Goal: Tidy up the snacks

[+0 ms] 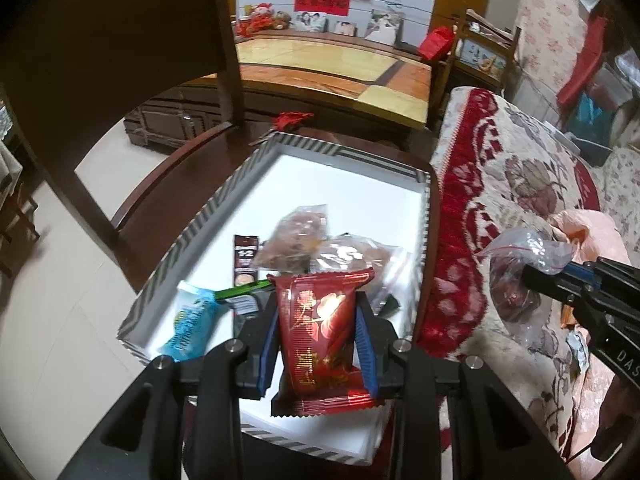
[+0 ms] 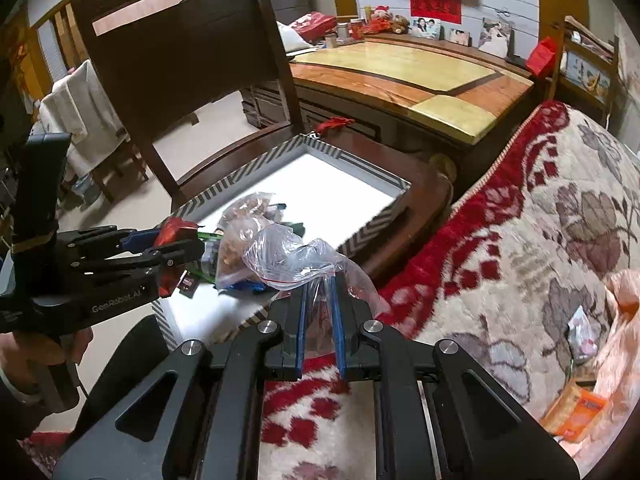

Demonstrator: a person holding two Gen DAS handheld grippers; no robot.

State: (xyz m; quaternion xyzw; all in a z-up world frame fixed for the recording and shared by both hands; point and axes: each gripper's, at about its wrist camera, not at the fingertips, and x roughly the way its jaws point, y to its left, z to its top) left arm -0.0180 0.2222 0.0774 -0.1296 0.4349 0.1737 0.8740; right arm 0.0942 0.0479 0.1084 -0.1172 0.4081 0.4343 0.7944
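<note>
My left gripper [image 1: 318, 312] is shut on a red foil snack packet [image 1: 320, 340] and holds it above the near end of a white striped-rim box [image 1: 224, 192] on a wooden chair seat. The box holds several snacks: a blue packet [image 1: 188, 328], a coffee stick [image 1: 245, 260] and clear bags of brown snacks [image 1: 296, 240]. My right gripper [image 2: 320, 292] is shut on a clear zip bag [image 2: 296, 260] with dark red fruit, over the floral sofa cover beside the box [image 2: 352, 240]. The left gripper [image 2: 176, 248] also shows in the right wrist view, the right gripper [image 1: 532, 276] in the left.
The dark chair back [image 1: 120, 40] rises behind the box. A wooden coffee table [image 1: 332, 68] stands beyond. The red and cream sofa cover [image 2: 520, 240] lies on the right with an orange plastic bag [image 2: 616, 340] and more packets [image 2: 576, 412] on it.
</note>
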